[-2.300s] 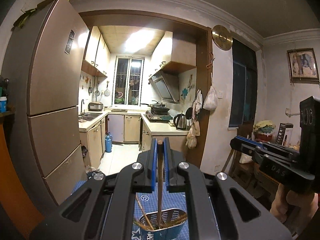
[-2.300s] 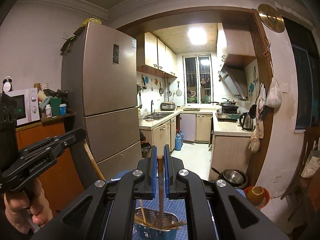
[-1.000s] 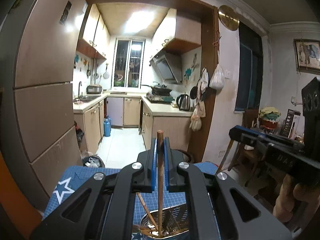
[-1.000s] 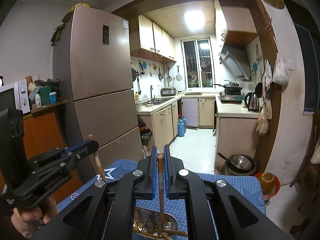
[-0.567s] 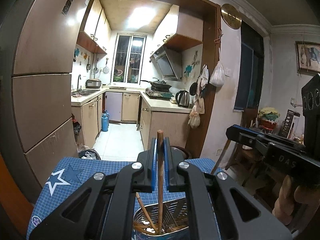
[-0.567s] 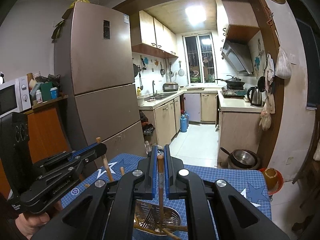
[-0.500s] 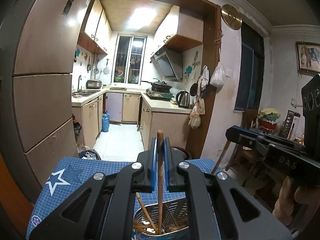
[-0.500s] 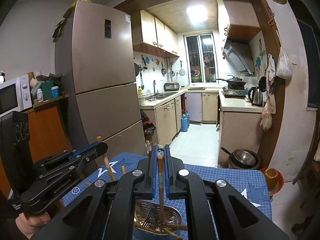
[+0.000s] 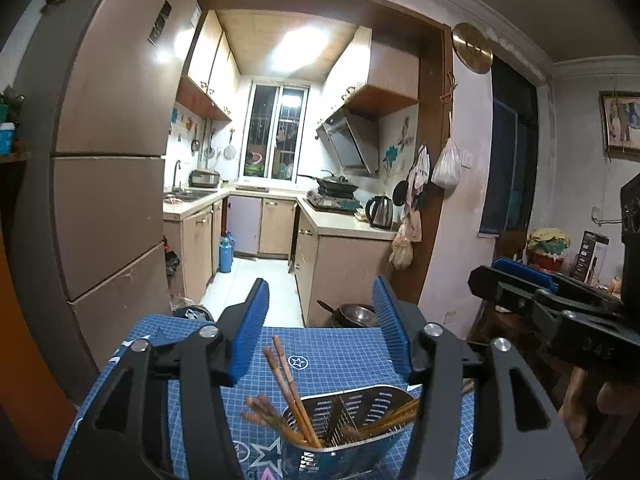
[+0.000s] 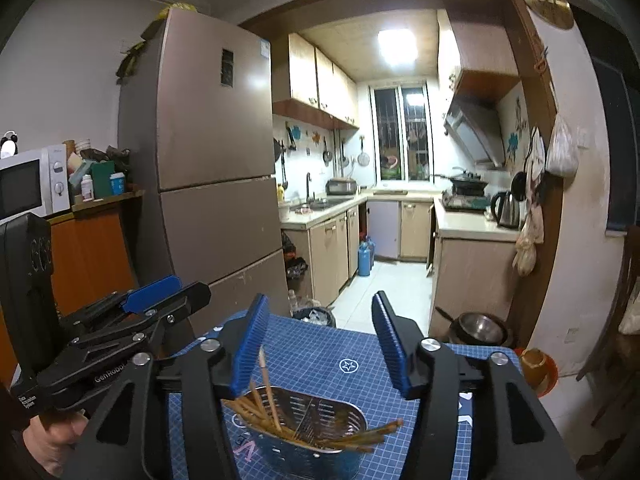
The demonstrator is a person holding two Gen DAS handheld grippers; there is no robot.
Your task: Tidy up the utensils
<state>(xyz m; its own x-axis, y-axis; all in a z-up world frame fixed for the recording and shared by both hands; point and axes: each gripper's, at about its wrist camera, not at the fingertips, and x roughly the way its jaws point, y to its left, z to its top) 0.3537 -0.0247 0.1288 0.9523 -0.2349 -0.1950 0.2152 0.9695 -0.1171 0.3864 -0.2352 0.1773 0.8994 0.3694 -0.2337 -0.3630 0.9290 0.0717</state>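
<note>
A: Where's the left claw (image 9: 320,320)?

B: Low centre, jaws opening, nothing between them. The chopsticks (image 9: 294,392) lean in the metal holder (image 9: 344,420) below.

A: And the right claw (image 10: 318,336)?

B: Opening too, empty, above the same holder.

A: Room around it?

B: Bare blue mat (image 10: 340,356) on the surface stretches to its far edge.

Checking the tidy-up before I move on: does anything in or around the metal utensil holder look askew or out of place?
Yes. In the metal holder on the blue mat, the chopsticks are not upright: some lean left, others lie nearly flat, poking over the right rim. Both claws, left and right, are opening, with nothing between them.
</note>
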